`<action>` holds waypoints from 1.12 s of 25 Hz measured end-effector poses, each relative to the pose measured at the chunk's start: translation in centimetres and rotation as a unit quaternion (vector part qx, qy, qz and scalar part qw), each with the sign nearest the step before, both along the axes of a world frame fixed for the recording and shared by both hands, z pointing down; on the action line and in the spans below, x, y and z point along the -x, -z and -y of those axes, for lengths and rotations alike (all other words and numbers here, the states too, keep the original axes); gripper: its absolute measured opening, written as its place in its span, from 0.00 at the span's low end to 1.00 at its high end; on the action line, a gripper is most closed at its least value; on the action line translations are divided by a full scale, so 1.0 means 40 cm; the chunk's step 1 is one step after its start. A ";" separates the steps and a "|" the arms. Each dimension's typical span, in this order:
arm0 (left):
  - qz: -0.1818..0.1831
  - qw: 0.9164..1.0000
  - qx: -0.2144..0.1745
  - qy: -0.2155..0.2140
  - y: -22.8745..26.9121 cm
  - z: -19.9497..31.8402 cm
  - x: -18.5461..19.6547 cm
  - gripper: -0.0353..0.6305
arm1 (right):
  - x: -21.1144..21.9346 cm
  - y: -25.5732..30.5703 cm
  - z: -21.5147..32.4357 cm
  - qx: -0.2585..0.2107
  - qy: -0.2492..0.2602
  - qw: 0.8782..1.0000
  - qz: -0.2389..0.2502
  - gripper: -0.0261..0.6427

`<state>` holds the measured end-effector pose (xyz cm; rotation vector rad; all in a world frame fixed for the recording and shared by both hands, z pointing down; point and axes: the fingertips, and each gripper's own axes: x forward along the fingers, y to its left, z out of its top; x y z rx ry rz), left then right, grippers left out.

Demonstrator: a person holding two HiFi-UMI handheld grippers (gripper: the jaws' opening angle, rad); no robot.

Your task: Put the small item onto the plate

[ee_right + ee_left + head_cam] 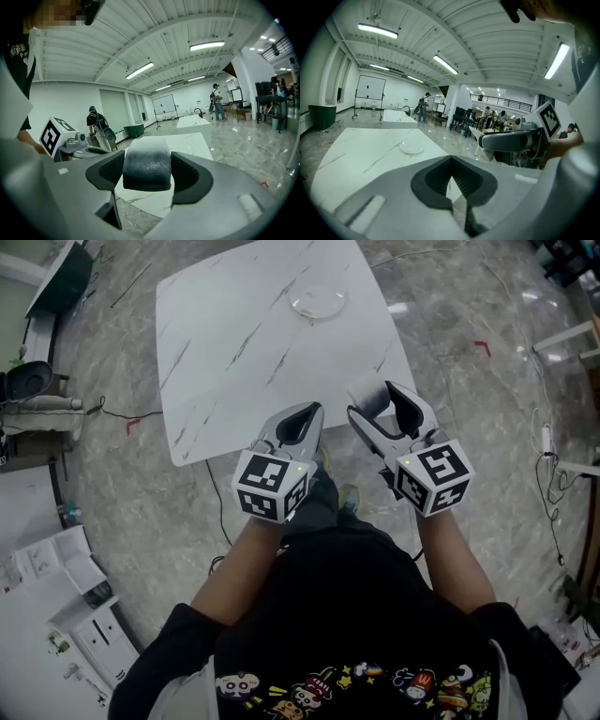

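Pickup judged complete: the right gripper (381, 402) is clenched on the small item (146, 164), held near the front edge of the desk (234, 352); the left gripper (301, 420) is closed and empty; placement on the plate (319, 303), well apart at the far side, is not yet done.

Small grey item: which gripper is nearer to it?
Right. The right gripper is shut on the small grey item; the left gripper hangs beside it, shut and empty.
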<state>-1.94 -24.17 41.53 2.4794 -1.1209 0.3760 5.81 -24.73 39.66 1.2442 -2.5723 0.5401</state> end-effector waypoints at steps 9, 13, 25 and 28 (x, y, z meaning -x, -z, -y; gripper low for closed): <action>-0.016 1.000 0.014 0.000 -0.021 0.173 0.054 0.05 | 0.056 -0.017 0.179 0.010 -0.004 1.000 -0.017 0.54; -0.017 1.000 0.014 -0.012 -0.016 0.236 0.069 0.05 | 0.075 -0.021 0.239 0.014 -0.011 1.000 -0.024 0.54; -0.011 0.999 0.050 0.004 -0.071 0.360 0.063 0.05 | 0.077 -0.134 0.429 0.039 0.017 0.997 -0.067 0.54; -0.004 0.998 0.057 0.023 -0.097 0.392 0.058 0.05 | 0.073 -0.179 0.503 0.042 0.036 0.996 -0.072 0.54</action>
